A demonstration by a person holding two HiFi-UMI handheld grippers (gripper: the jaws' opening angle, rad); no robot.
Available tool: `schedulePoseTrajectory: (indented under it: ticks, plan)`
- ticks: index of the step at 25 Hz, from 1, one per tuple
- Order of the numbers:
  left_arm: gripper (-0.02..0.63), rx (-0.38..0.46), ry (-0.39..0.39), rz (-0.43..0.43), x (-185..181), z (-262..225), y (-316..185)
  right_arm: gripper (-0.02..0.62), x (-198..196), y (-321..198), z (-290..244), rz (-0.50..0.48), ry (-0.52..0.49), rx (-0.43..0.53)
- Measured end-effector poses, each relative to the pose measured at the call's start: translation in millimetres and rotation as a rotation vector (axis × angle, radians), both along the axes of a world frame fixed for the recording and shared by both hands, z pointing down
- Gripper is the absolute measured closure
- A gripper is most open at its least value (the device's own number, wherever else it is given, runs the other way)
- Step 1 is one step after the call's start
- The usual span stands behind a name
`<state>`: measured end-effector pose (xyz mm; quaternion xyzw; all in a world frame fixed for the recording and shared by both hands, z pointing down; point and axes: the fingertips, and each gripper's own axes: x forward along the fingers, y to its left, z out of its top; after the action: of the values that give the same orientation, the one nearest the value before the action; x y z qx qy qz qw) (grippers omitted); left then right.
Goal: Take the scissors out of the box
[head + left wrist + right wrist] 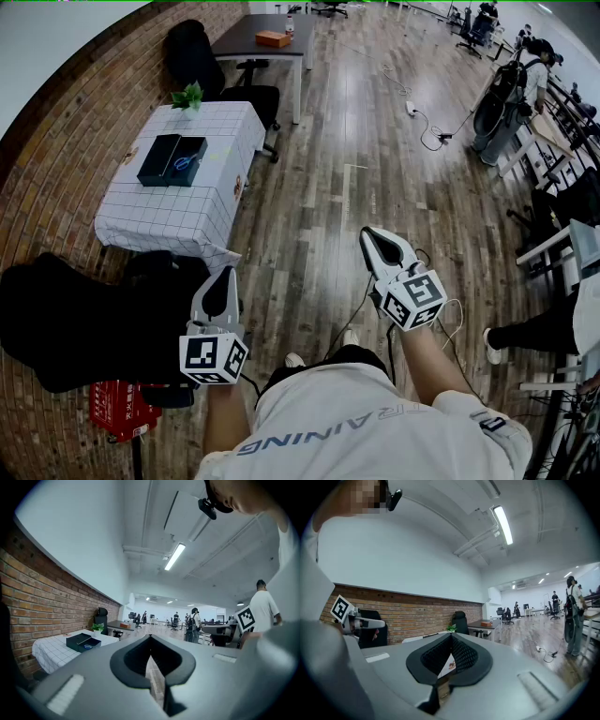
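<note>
Plant (187,96) near box (157,159) on table (178,214)

Both forearms reach forward from the torso, level and well apart. The left tongs (224,278) have their jaws pressed together with nothing between them. The right tongs (378,244), held a little further forward, are likewise closed and empty, angled slightly inward toward the left ones
</note>
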<state>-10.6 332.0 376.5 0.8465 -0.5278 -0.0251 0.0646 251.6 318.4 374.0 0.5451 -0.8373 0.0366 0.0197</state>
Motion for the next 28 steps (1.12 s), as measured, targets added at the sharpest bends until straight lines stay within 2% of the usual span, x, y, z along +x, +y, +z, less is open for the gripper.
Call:
schedulePoseTrajectory:
  ticks: [12, 21, 25, 28]
  plan:
    - [0.604, -0.004, 0.011, 0.007, -8.7, 3.7, 0.6, 0.584, -10.3, 0.8, 9.4, 0.008, 0.005, -0.021]
    - [0.604, -0.010, 0.019, 0.022, -17.0, 12.5, -0.4, 0.583, -19.7, 6.2, 8.9, 0.008, -0.023, -0.003]
    - [0.604, -0.039, 0.026, 0.023, -20.0, 23.0, -7.7, 0.583, -28.1, 4.1, 18.5, -0.009, -0.008, -0.028]
    - [0.604, -0.054, 0.017, 0.035, -12.1, 28.7, -16.2, 0.583, -17.2, 0.8, 25.2, 0.007, -0.019, -0.059]
